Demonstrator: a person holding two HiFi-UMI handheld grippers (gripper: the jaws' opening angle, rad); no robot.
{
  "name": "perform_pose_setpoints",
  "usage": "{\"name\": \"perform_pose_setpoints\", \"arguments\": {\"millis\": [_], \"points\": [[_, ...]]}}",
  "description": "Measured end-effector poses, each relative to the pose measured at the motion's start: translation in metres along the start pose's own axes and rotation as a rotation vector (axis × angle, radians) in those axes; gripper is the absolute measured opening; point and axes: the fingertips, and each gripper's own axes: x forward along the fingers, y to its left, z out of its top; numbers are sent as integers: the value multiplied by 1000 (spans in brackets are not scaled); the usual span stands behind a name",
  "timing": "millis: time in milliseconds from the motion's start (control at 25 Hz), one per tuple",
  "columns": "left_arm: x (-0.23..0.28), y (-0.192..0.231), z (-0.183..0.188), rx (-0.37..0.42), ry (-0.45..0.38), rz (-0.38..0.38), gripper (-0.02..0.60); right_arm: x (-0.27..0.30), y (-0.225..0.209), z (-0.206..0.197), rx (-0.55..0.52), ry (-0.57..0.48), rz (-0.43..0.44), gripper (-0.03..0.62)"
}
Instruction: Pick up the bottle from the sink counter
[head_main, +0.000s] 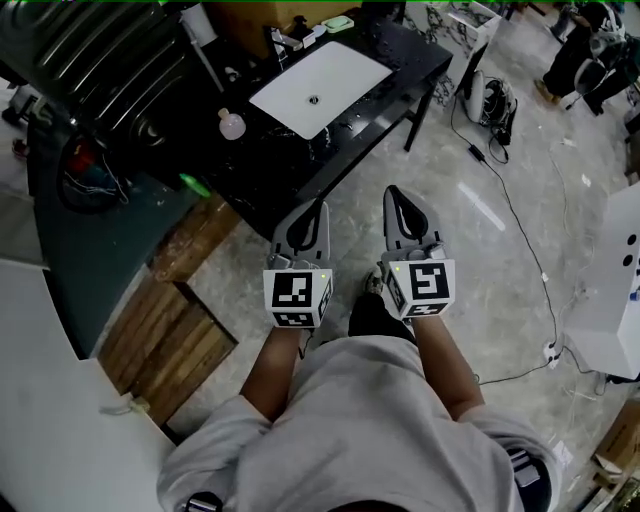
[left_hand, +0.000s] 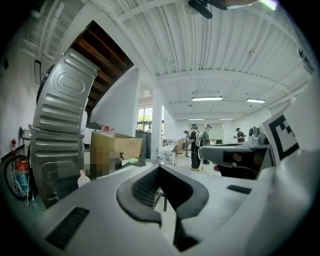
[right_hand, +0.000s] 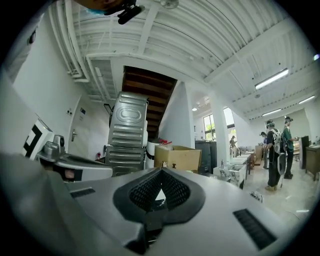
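- The left gripper (head_main: 319, 207) sits just left of centre in the head view. Its jaws are pressed together with nothing between them.
- The right gripper (head_main: 393, 192) is just beside it, right of centre. Its jaws are also closed together and hold nothing.
- Both grippers point toward the top of the frame and hang over the grey floor (head_main: 470, 270), short of the counter's near edge.
- The bottle (head_main: 231, 124) is small and pale with a narrow neck. It stands upright on the black sink counter (head_main: 270, 170) in the upper middle of the head view, left of the white basin (head_main: 320, 85).
- The bottle is well apart from both grippers, and neither touches it.
- In the left gripper view the bottle appears at the lower left, beyond the closed jaws and off to their left.
- A black cable (head_main: 520, 225) trails across the floor at the right.
- Wooden boards (head_main: 165, 330) lie at the lower left.
- People (left_hand: 195, 147) stand far back in the room in the left gripper view.
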Motion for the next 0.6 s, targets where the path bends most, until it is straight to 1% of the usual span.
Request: {"name": "perform_pose_setpoints", "arguments": {"millis": [240, 360, 480, 600], "points": [[76, 6, 11, -23, 26, 21, 14, 63, -35, 3, 13, 32, 118, 9], [107, 15, 7, -28, 58, 35, 14, 91, -49, 1, 33, 52, 187, 9], [125, 31, -4, -22, 100, 85, 14, 110, -53, -6, 25, 74, 255, 9], [137, 45, -8, -27, 118, 137, 14, 124, -54, -14, 23, 95, 325, 9]]}}
